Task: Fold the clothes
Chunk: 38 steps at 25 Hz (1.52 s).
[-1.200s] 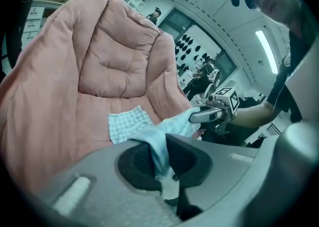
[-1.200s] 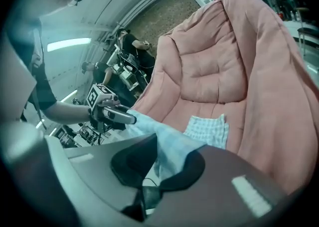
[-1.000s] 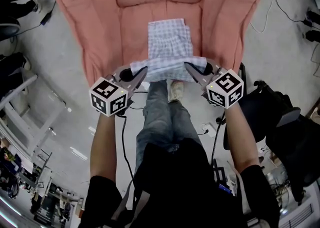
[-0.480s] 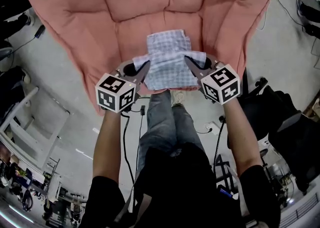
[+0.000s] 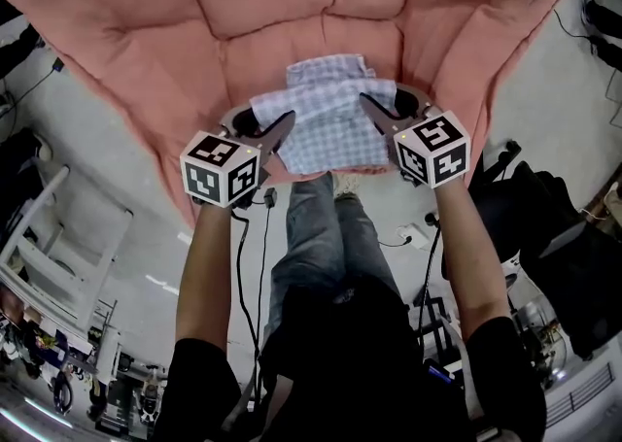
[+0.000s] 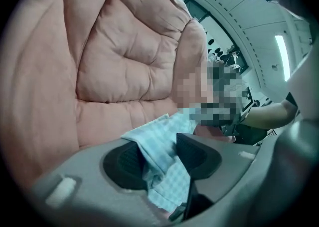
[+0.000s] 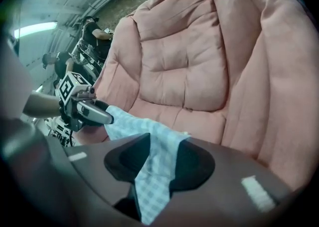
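Your left gripper (image 6: 160, 158) has its jaws partway apart. They've just been opening, and a fold of the checked garment (image 6: 164, 136) sits in the gap between the pads, no longer clamped. It's the same on your right gripper (image 7: 160, 161): the jaws have just been opening and a strip of the check cloth runs down between the two dark pads. In the head view the two grippers sit either side of the frame's middle, one at each side edge of the garment, with the marker cubes (image 5: 221, 168) just below them. The garment lies bunched in layers at the front of the pink padded chair (image 5: 243, 3), which fills the top of the frame. Its near edge sits right at the seat's front lip. Below that, your jeans (image 5: 316, 226) and one shoe (image 5: 342, 183) are over the grey floor (image 5: 117, 197).
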{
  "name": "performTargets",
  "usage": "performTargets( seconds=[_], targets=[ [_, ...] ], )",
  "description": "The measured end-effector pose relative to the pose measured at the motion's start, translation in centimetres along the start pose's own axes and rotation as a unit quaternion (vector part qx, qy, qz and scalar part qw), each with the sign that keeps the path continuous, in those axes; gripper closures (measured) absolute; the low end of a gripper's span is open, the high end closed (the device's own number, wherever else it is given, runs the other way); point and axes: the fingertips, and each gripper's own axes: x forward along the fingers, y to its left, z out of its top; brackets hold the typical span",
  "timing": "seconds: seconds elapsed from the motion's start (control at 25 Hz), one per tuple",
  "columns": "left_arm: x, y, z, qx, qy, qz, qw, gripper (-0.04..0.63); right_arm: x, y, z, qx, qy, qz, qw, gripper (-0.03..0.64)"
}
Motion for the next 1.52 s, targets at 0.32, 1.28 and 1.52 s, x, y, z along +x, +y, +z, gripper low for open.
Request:
performTargets(
  seconds=[0.32, 1.28, 1.52],
  targets=[
    [1.0, 2.4, -1.5, 0.0, 0.036, 0.047, 0.9982, 0.259, -0.4, -2.2, -0.1, 0.026, -0.008, -0.041, 0.999, 0.495],
    [-16.4, -11.3, 11.0, 0.078, -0.152, 0.082, 0.9819, 0.588, -18.0, 9.4, 11.6, -0.038, -0.162, -0.049, 0.985, 0.568],
    [-23.2, -15.8, 13.2, 0.121, -0.207, 0.113, 0.9642, 0.588, -23.9, 12.3, 15.2, -0.05, -0.23, -0.055, 0.97, 0.598]
  ],
)
